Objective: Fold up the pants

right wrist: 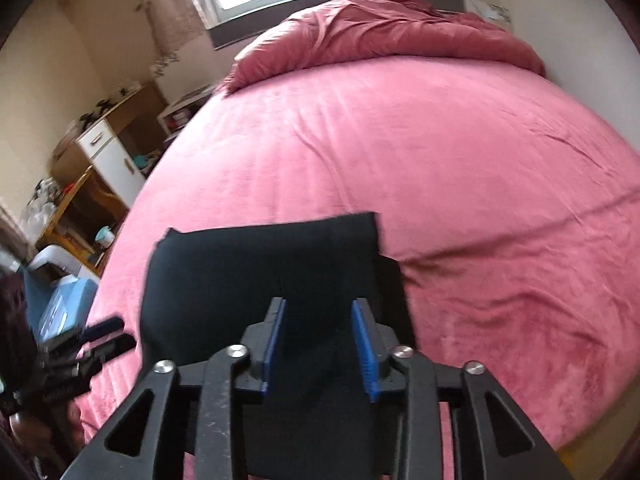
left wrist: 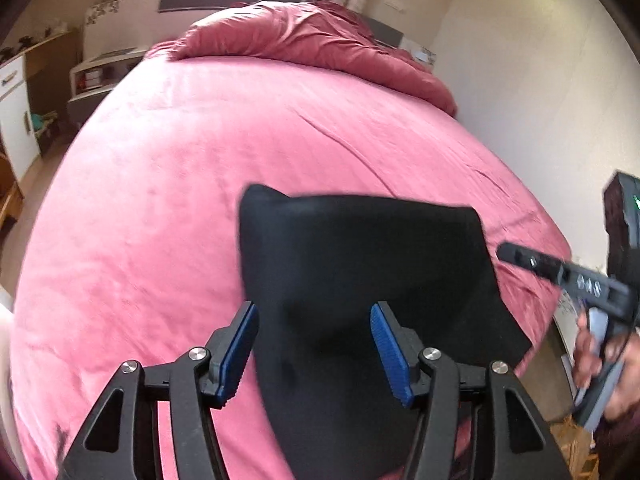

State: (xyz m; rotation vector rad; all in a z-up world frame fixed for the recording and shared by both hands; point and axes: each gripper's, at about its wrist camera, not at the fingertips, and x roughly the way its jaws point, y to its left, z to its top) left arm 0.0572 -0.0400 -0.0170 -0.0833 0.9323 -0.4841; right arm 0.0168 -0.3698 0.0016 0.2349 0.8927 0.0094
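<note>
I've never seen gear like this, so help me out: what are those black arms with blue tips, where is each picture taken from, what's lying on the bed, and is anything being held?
These are two hand-held grabbing tools, one in each of a person's hands, each with a wide-angle camera looking along its two fingers. One picture comes from the left gripper, the other from the right gripper. The blue strips are grip pads. In the left picture you also see the other tool, with the person's hand around its handle. On the pink bed lie black pants, already folded into a compact shape. A rumpled blanket is bunched at the far end. Both grippers are open, with the pants showing between the pads but not pinched, so nothing is held.
</note>
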